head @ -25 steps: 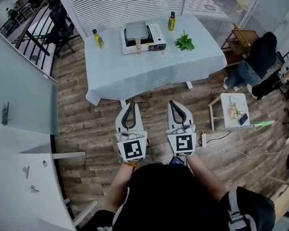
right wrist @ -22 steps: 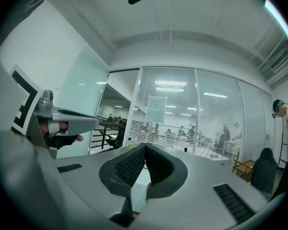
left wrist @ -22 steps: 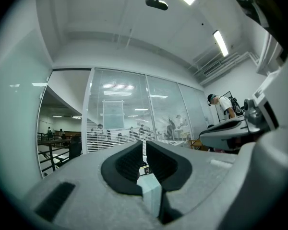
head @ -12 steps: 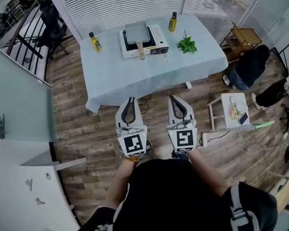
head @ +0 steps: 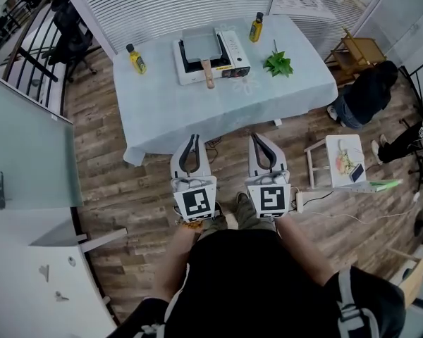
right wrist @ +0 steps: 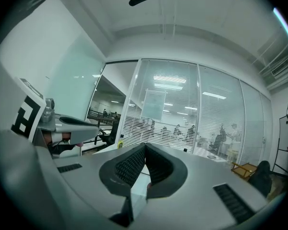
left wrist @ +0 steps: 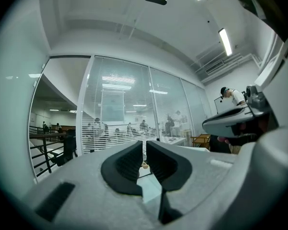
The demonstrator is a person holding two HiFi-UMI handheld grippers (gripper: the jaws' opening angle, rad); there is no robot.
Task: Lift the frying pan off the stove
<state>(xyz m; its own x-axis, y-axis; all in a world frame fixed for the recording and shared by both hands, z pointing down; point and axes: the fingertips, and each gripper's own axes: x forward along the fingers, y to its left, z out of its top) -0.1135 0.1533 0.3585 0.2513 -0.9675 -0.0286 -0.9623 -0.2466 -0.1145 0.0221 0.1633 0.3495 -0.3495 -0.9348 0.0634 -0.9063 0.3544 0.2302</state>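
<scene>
While both grippers hang over the plank floor (head: 127, 189), short of the table's near edge, the frying pan (head: 201, 46) sits on the stove (head: 237, 60) at the far half of the table (head: 218, 111) — well apart from either gripper.

Materials and shapes
- Frying pan: grey, shallow, roughly square, with a pale handle (head: 209, 76) that juts over the stove's front toward the person.
- Stove: white, boxy tabletop unit with a control strip along its right side.
- Table: draped in a pale blue cloth that falls in soft folds over every edge.
- Two yellow bottles with dark caps: one (head: 135, 59) near the left edge, one (head: 256, 27) at the far right corner.
- Leafy green sprig (head: 278, 64), just right of the stove.

Grippers
- Left gripper (head: 193, 139): white body, curved dark ribbed pads. Its own view shows the jaws (left wrist: 145, 143) together, with only a hairline slit between the tips and nothing in it.
- Right gripper (head: 254, 137): same build. Its jaws (right wrist: 145, 145) are pressed together and hold nothing.

Edges and room
- Open cloth lies between the table's near edge and the pan handle.
- Bare floor separates the grippers from the hanging cloth.
- White stool (head: 342, 162) stands to the right of the right gripper — with a cable (head: 338, 213) trailing on the floor near it.
- Frosted glass panel (head: 28, 146) bounds the left side.
</scene>
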